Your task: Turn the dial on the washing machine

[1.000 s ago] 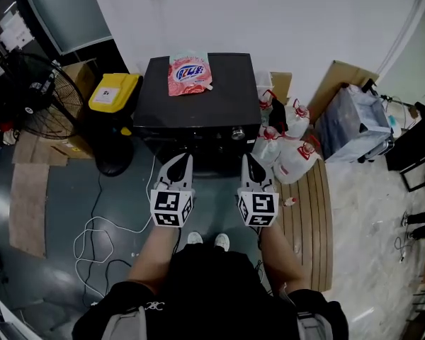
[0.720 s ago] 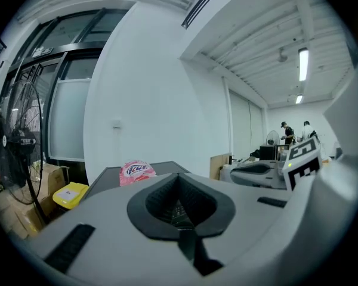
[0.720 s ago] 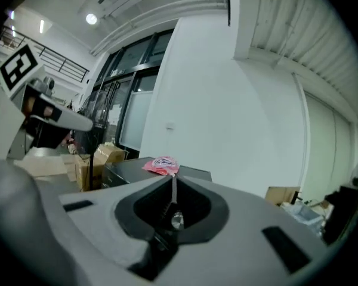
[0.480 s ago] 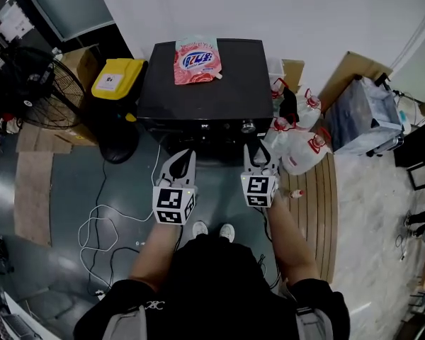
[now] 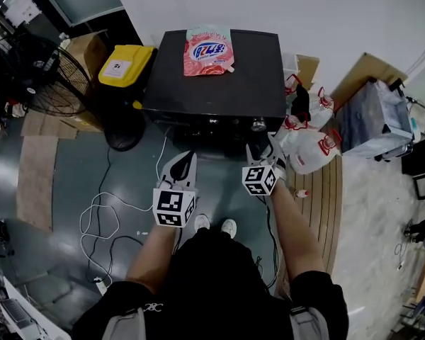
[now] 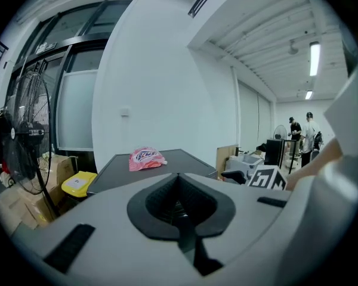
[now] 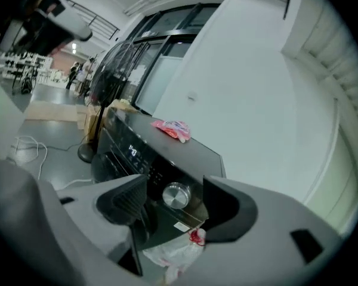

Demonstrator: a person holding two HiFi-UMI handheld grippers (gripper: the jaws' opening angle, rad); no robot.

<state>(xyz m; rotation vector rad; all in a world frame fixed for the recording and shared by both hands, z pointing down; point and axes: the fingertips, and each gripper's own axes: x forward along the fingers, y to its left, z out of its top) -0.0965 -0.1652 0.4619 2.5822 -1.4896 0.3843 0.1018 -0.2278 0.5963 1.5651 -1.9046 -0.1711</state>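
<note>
The black washing machine (image 5: pixel 212 83) stands against the white wall, its silver dial (image 5: pixel 258 125) at the right end of the front panel. My right gripper (image 5: pixel 263 151) hovers just in front of that corner, rolled to one side. Its jaws have just been opening and now stand open with nothing between them. In the right gripper view the dial (image 7: pixel 176 195) shows through the gap, still apart from both pads. My left gripper (image 5: pixel 186 160) is shut and empty in front of the machine's door. A pink detergent pouch (image 5: pixel 208 50) lies on the machine's top.
White plastic jugs with red caps (image 5: pixel 312 151) crowd the floor right of the machine, beside a slatted wooden board (image 5: pixel 319 211). A yellow bin (image 5: pixel 126 66) and a standing fan (image 5: pixel 46 76) are on the left. A white cable (image 5: pixel 103 222) loops on the floor.
My right gripper went from shut to open, rolled over and moved forward and down toward the dial. The left gripper sank a little and stayed shut.
</note>
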